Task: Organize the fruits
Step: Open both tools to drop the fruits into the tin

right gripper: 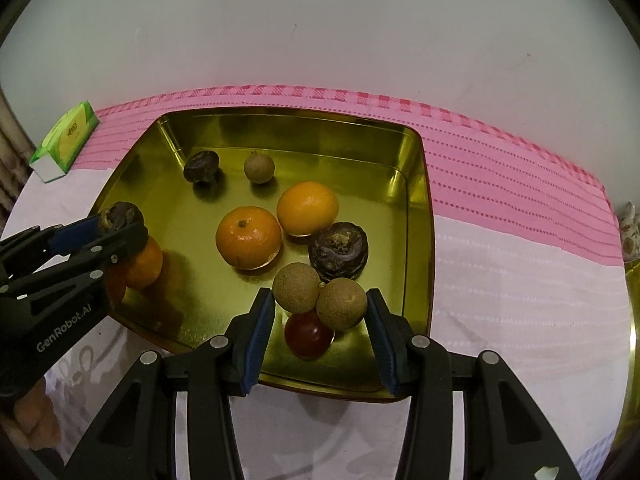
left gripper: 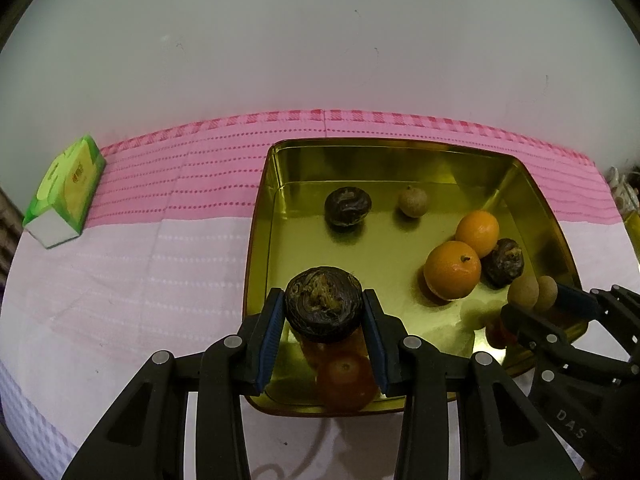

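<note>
Two grippers hang over a shallow gold tray that sits on a pink and white cloth against a pale wall.

Seen from the left wrist, the left gripper has its blue pads clamped on either side of a dark wrinkled fruit, holding it above the near left corner of the tray. Below it, an orange fruit lies on the tray floor, partly hidden by the held one.

From the right wrist, the right gripper holds a joined pair of tan round fruits between its pads, narrow enough to grip them, above the near right part of the tray. A small red fruit lies on the tray floor directly under them.

Loose in the tray lie two more orange fruits, touching each other near the middle, with another dark wrinkled fruit just beside them on the right. Toward the far side lie a smaller dark fruit and a single tan fruit, close together but apart.

A green tissue pack rests on the cloth well left of the tray. At the lower left of the right wrist view, part of a hand shows behind the left gripper.
</note>
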Motion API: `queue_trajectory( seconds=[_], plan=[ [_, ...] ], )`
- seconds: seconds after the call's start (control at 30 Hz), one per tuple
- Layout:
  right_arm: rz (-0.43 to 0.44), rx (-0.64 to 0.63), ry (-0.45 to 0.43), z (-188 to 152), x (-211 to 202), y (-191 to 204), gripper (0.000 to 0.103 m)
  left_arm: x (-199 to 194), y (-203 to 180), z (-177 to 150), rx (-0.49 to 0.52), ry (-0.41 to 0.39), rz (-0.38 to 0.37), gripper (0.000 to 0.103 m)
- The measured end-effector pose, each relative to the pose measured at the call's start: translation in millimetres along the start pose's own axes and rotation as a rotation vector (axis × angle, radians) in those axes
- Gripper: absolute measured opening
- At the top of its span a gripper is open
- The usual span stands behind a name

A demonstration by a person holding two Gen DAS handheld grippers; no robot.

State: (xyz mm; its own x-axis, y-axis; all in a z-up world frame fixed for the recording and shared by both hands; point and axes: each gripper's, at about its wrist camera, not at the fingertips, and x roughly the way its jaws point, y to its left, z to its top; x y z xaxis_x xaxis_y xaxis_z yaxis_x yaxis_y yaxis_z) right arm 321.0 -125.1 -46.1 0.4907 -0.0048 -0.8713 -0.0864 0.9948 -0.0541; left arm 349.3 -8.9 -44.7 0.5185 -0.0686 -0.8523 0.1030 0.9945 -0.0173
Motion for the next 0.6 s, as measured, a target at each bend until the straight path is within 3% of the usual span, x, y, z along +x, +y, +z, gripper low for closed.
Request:
queue_trajectory(
  seconds=[0.4, 0.6],
  plan=[
    [-0.003, 0.000, 0.007, 0.1, 1.1, -0.6, 0.048, -0.7, 2.3, 2.0, -0.009, 0.002, -0.009, 0.042],
    [-0.006, -0.003, 0.004, -0.2, 0.9, 2.2, 0.054, -5.8, 1.7, 2.6, -0.005, -0.018, -0.004, 0.057]
  ],
)
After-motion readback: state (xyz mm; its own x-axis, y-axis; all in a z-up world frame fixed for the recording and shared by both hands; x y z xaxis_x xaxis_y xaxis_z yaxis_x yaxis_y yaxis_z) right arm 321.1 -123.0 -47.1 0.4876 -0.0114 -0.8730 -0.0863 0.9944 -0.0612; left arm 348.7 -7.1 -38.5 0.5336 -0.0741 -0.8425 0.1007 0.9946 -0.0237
